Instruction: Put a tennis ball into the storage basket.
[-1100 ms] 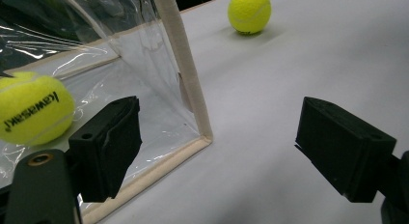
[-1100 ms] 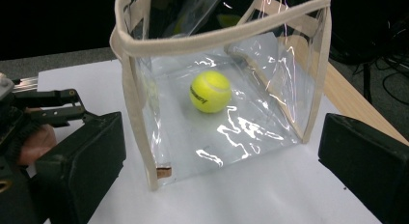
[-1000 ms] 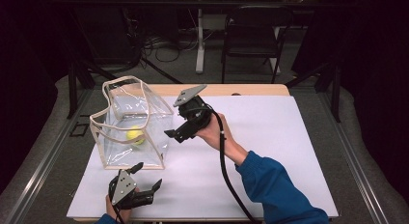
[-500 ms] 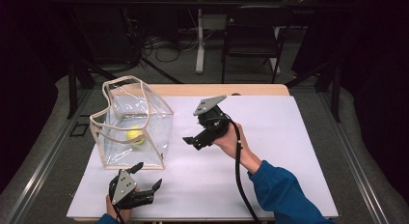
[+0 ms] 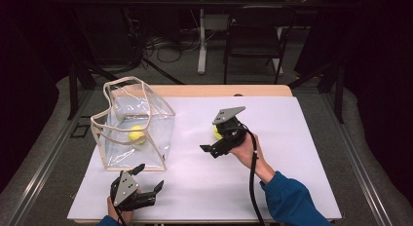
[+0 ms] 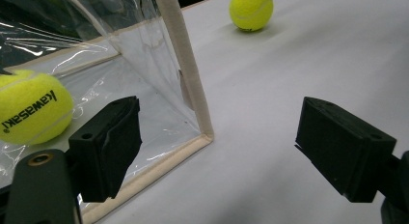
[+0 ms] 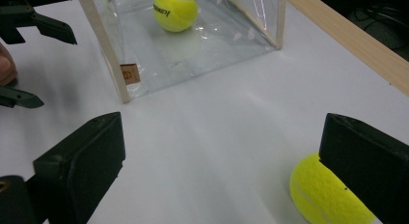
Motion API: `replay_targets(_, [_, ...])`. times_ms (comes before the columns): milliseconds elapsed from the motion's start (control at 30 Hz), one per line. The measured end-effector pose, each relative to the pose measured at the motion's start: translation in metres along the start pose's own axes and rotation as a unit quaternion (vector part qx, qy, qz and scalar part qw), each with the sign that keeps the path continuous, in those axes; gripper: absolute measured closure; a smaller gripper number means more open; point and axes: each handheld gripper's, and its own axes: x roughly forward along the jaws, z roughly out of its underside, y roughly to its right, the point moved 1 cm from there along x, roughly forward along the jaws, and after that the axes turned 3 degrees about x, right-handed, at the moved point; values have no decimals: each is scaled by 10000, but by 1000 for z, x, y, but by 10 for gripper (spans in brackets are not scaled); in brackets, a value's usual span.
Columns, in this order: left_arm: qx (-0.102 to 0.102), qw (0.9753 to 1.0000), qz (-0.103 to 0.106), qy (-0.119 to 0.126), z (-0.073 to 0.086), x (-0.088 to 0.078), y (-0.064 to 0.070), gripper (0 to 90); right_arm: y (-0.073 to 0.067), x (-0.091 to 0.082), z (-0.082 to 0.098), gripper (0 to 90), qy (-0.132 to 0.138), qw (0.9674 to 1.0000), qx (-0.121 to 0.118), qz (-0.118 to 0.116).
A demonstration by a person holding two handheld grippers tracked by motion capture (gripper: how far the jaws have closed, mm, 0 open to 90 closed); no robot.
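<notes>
Your right gripper (image 5: 210, 150) has its jaws wide apart, with the loose tennis ball (image 7: 328, 195) beside one jaw on the white table (image 5: 302, 138). Grip it across its middle: it looks light, fuzzy and springy, and may roll. Your left gripper (image 5: 150, 179), jaws also apart, waits near the clear bag (image 5: 146, 138) holding another ball (image 5: 137, 135).

Right gripper (image 7: 219, 175) fingers spread; tennis ball (image 7: 328, 197) beside one; clear bag (image 7: 193, 45) holds second ball (image 7: 175, 10).

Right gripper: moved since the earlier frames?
Yes. The right gripper has swung rightward, away from the clear bag, toward the loose tennis ball on the table.
</notes>
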Motion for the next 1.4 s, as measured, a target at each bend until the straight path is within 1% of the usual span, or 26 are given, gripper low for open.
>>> replay_targets(133, [12,10000,-2,-5,0,0,0,160,5,1,13,19,-33,9999,143,0])
replay_targets(267, [13,10000,-11,-22,0,0,0,160,8,2,25,19,-77,9997,206,49])
replay_targets(400, [6,10000,-12,-23,0,1,0,160,6,2,36,18,-132,9995,158,224])
replay_targets(500, [1,10000,-7,-22,0,1,0,160,5,2,44,18,-184,9993,139,295])
replay_targets(633, [7,10000,-20,-17,0,1,0,160,4,2,56,19,-267,9990,128,326])
replay_targets(833, [9,10000,-24,-21,0,2,0,160,4,1,72,21,-274,9990,174,311])
replay_targets(933, [6,10000,-31,-15,0,2,1,160,5,-1,82,22,-205,9989,273,315])
replay_targets(1000, [13,10000,-49,-22,0,2,1,160,6,-1,88,21,-320,9986,246,345])
replay_targets(1033, [31,10000,-54,-24,0,1,1,160,6,-2,91,21,-315,9984,259,382])
replay_targets(1067, [52,10000,-61,-15,0,1,1,160,7,-3,94,22,-315,9983,320,362])
replay_targets(1200, [44,10000,-52,-23,0,2,1,160,10,-7,102,29,-274,9982,370,385])
replay_targets(1300, [23,10000,-88,-22,0,1,1,160,13,-10,106,25,-271,9979,398,428])
replay_targets(1367, [17,10000,-88,-30,0,2,1,160,16,-11,109,19,-286,9976,463,435])
replay_targets(1400, [24,10000,-85,-36,0,2,1,160,17,-12,110,17,-304,9975,451,442])
